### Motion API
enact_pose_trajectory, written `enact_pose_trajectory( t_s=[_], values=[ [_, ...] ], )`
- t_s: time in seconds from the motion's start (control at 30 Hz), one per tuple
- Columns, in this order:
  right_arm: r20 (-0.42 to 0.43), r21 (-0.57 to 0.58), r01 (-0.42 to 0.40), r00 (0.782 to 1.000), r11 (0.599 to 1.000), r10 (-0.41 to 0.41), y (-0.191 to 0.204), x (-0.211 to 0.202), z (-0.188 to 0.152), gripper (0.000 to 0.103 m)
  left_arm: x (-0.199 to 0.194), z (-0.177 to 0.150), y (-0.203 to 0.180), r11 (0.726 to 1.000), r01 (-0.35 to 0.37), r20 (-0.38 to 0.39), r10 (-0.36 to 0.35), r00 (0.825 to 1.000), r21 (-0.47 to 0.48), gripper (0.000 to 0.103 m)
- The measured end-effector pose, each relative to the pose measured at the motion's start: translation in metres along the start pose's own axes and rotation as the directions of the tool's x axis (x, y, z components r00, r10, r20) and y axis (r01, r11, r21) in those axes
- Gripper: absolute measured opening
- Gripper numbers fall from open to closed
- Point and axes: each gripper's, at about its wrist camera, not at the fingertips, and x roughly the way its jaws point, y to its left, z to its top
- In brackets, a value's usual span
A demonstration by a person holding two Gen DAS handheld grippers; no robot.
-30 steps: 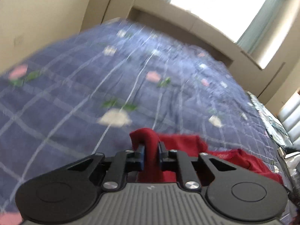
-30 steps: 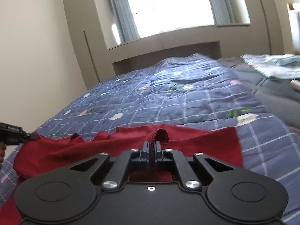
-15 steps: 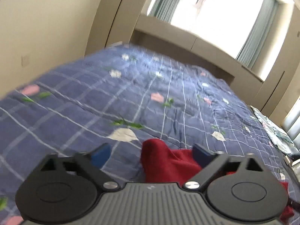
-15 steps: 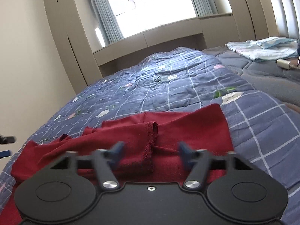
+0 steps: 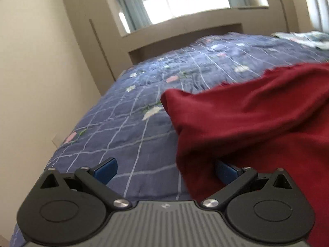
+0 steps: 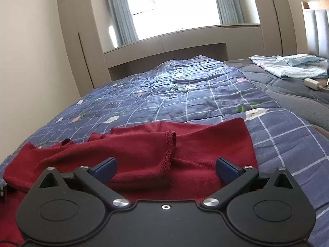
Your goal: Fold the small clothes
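Observation:
A dark red garment (image 6: pixel 144 154) lies spread on the blue checked bedspread (image 6: pixel 185 94). One sleeve is folded across its body, its frayed cuff (image 6: pixel 171 144) near the middle. My right gripper (image 6: pixel 165 169) is open and empty, just above the garment's near part. In the left wrist view the red garment (image 5: pixel 257 119) fills the right side. My left gripper (image 5: pixel 164 170) is open over the garment's left edge. Its right pad (image 5: pixel 226 171) is partly under a cloth fold, and its left pad (image 5: pixel 105 169) is over the bedspread (image 5: pixel 144 103).
A beige wall (image 5: pixel 41 82) runs along the bed's left side. Cabinets and a bright window (image 6: pixel 174 0) stand beyond the far end. Light blue folded bedding (image 6: pixel 287 68) and a small white object (image 6: pixel 311 82) lie on a grey quilt at the right.
Both grippers were shut on the red cloth one second ago. Both have opened and let it go. The sleeve now lies folded on the garment. The left gripper has swung towards the garment's left edge.

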Motion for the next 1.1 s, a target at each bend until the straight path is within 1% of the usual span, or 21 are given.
enact_pose_trajectory(
  t_s=[0.1,0.13,0.2,0.23,0.27,0.33,0.4,0.53,0.6,0.63,0.67,0.73,0.8,0.9,1.0,1.1],
  values=[
    [-0.004,-0.034,-0.007,1.0,0.999,0.007,0.005,0.002,-0.001,0.102,0.001,0.007,-0.004,0.998,-0.057,0.026,0.058,0.998,-0.036,0.1],
    [-0.005,-0.042,-0.01,1.0,0.999,0.009,0.006,0.002,-0.001,0.102,-0.001,0.008,-0.004,0.996,-0.07,0.04,0.072,0.997,-0.054,0.097],
    [-0.005,-0.056,-0.012,1.0,0.998,0.012,0.008,0.002,-0.001,0.102,-0.005,0.006,-0.003,0.99,-0.109,0.056,0.114,0.992,-0.086,0.095],
    [-0.005,-0.06,-0.013,1.0,0.998,0.013,0.009,0.002,-0.001,0.102,-0.008,0.002,0.002,0.985,-0.135,0.056,0.142,0.988,-0.11,0.095],
    [-0.005,-0.063,-0.014,1.0,0.998,0.014,0.01,0.002,-0.001,0.102,-0.007,0.0,0.007,0.979,-0.144,0.04,0.151,0.988,-0.142,0.095],
    [-0.004,-0.066,-0.014,1.0,0.998,0.014,0.01,0.002,-0.001,0.102,0.001,-0.004,0.024,0.96,-0.142,-0.032,0.138,0.99,-0.24,0.095],
    [-0.005,-0.067,-0.014,1.0,0.998,0.014,0.01,0.002,-0.001,0.102,0.01,-0.006,0.034,0.944,-0.132,-0.093,0.109,0.99,-0.302,0.095],
    [-0.007,-0.082,-0.014,1.0,0.997,0.014,0.012,0.002,-0.001,0.102,0.009,-0.007,0.04,0.923,-0.146,-0.106,0.116,0.988,-0.355,0.095],
    [-0.011,-0.09,-0.013,1.0,0.996,0.012,0.013,0.002,-0.002,0.102,0.009,-0.012,0.045,0.905,-0.15,-0.125,0.109,0.986,-0.398,0.097],
    [-0.011,-0.093,-0.014,1.0,0.996,0.013,0.013,0.002,-0.002,0.102,0.01,-0.015,0.049,0.895,-0.152,-0.139,0.102,0.985,-0.419,0.1],
    [-0.01,-0.096,-0.016,1.0,0.995,0.015,0.014,0.002,-0.002,0.102,0.013,-0.016,0.051,0.891,-0.147,-0.152,0.089,0.984,-0.43,0.1],
    [-0.004,-0.099,-0.022,1.0,0.995,0.021,0.014,0.001,-0.002,0.102,0.008,-0.018,0.053,0.889,-0.118,-0.141,0.061,0.988,-0.442,0.1],
    [0.009,-0.1,-0.027,1.0,0.995,0.028,0.014,-0.001,-0.001,0.102,-0.001,-0.02,0.053,0.898,-0.088,-0.13,0.035,0.991,-0.431,0.1],
    [0.022,-0.096,-0.042,0.999,0.994,0.044,0.014,-0.005,0.001,0.102,-0.021,-0.025,0.053,0.907,-0.098,-0.124,0.05,0.991,-0.41,0.103],
    [0.01,-0.1,-0.034,0.999,0.994,0.035,0.015,-0.001,0.007,0.102,-0.036,-0.021,0.056,0.898,-0.095,-0.095,0.06,0.994,-0.43,0.103],
    [0.005,-0.118,0.006,1.0,0.993,-0.005,0.02,0.007,0.013,0.102,-0.034,-0.003,0.056,0.887,-0.061,-0.047,0.045,0.998,-0.457,0.103]
  ],
)
